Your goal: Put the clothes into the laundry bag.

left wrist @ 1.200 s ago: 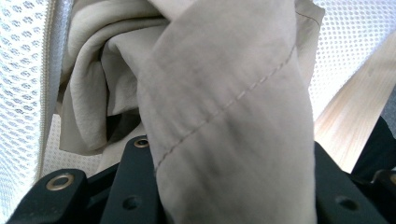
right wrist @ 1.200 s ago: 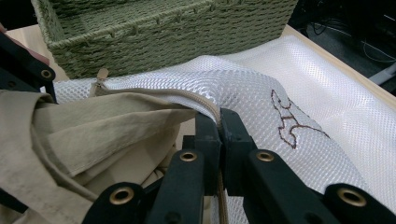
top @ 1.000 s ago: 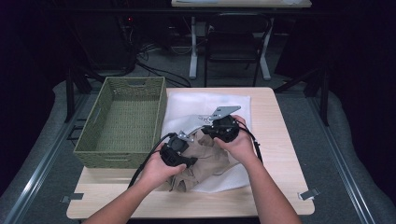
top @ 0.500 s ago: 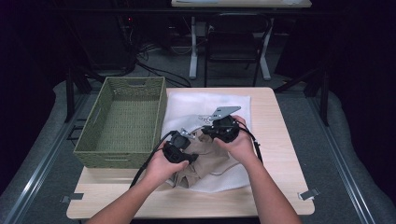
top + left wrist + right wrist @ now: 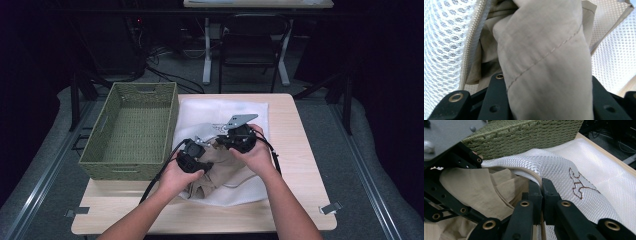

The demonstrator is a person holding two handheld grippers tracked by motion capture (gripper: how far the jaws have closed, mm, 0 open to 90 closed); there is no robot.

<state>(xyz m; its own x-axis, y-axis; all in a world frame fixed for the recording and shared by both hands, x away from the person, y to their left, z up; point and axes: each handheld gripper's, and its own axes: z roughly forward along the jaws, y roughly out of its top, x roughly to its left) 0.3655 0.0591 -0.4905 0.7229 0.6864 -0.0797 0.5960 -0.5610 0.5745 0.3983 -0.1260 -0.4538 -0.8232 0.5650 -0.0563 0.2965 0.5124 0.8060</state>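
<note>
Here the beige garment (image 5: 544, 62) fills the left claw (image 5: 546, 105).

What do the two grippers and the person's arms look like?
Both the left gripper and the right gripper are black, with flat jaw links joined by brass-coloured rivets. A grey three-cornered plate tops the right one. A black cable trails from the left. The forearms are bare, with no sleeves showing.

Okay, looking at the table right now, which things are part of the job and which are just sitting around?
In the job: white mesh laundry bag, beige garment, left gripper, right gripper.

Lying about: green woven basket, chair behind the table.
</note>
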